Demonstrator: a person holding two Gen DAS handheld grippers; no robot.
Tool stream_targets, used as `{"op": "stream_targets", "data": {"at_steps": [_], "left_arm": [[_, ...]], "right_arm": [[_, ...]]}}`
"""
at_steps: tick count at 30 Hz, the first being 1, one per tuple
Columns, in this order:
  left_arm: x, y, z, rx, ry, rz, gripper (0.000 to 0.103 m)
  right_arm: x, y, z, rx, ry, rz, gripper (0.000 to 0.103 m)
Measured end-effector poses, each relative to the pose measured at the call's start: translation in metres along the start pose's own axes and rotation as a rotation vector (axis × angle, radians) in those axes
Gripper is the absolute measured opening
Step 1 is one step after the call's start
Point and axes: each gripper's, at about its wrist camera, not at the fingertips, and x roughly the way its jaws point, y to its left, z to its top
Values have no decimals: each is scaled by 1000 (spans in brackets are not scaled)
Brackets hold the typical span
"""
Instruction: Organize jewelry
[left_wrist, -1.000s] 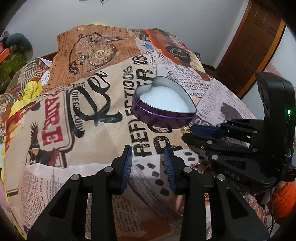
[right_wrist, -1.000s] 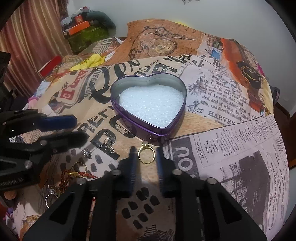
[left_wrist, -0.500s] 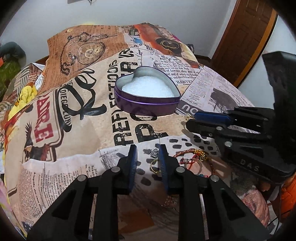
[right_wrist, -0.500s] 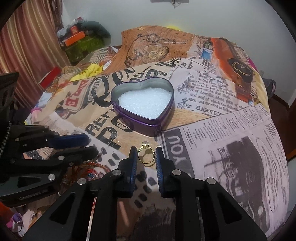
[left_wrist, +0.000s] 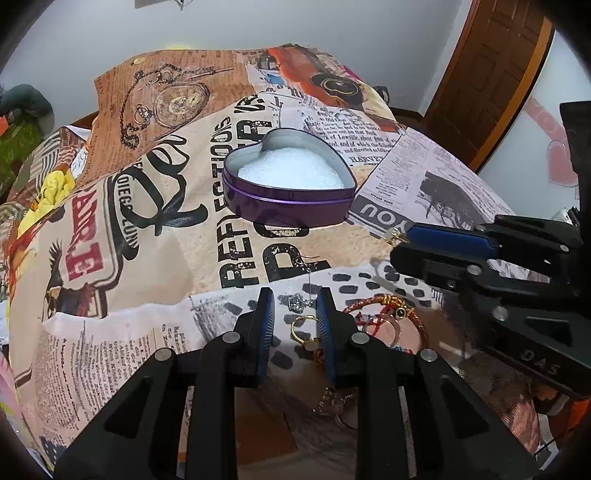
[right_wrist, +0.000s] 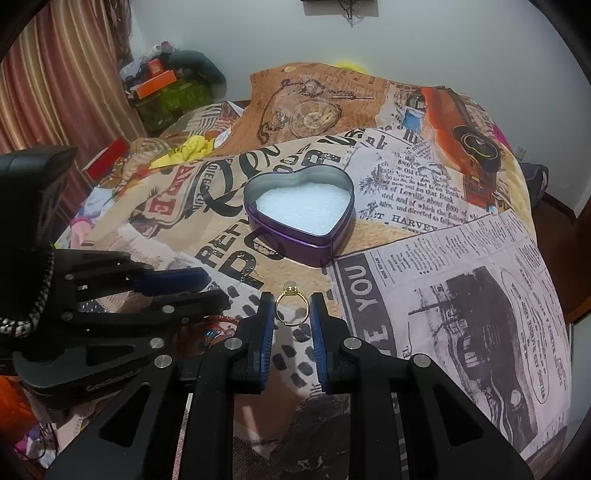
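A pale wall (right_wrist: 443, 55) backs a surface draped in a newspaper-collage cloth (right_wrist: 461, 258), with striped reddish curtains (right_wrist: 55, 85) on one side, a brown panelled wooden door (left_wrist: 491, 74) on the other, under soft even light.

The black two-finger right gripper with blue pads (right_wrist: 291, 308) is seen clamped on a thin gold ring (right_wrist: 291, 305), while the matching black left gripper (left_wrist: 295, 314) is held slightly parted, angled downward alongside.

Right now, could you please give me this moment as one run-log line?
right gripper: shut on gold ring | left gripper: open over jewelry pile | heart tin: open, holds no jewelry
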Motion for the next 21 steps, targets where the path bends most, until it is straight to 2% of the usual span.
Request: {"op": "stream_targets", "data": {"at_steps": [2,11,21], "left_arm": [[1,1,0,5,-1,8,13],[-14,2,3,7,-49,27,13],[-54,4,23,10,-182,49,13]], "right_arm": [[-2,0,-1,5,-5,0,17],[-15,2,4,11,-41,-12,17],[-35,4,18,19,-109,-26,17]]}}
